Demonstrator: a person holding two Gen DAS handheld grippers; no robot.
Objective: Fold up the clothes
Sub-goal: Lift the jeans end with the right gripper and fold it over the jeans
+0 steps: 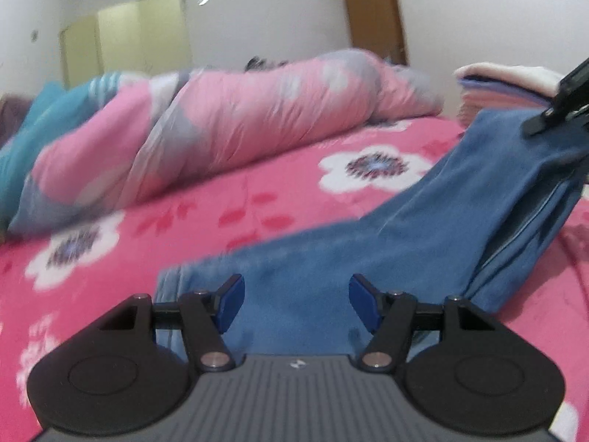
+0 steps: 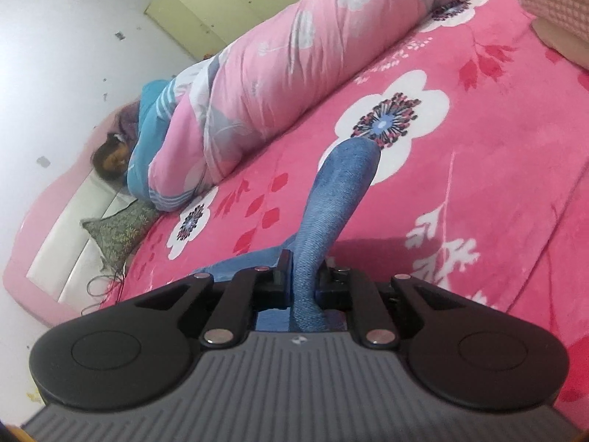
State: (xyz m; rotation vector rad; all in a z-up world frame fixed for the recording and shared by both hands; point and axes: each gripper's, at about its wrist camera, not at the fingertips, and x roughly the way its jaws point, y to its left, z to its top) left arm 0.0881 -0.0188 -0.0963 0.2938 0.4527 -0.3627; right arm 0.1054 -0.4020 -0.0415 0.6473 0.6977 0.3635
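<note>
The blue garment (image 1: 331, 258), a soft, fleecy knit with a fine grainy weave, lies spread on the bed, one end drawn up into a taut narrow fold. The right tool (image 2: 303, 280) has its black jaws pinched tight on that bunched fold, the cloth rising between them. The left tool (image 1: 296, 304) hovers over the flat near part of the cloth, its blue-padded jaws standing well apart with nothing gripped. Beneath is a plush pink bedspread (image 1: 184, 221) printed with white flowers. Behind lies a puffy rolled quilt (image 1: 239, 121) in pink and grey, and folded textiles (image 1: 504, 84) are stacked at the far right.
</note>
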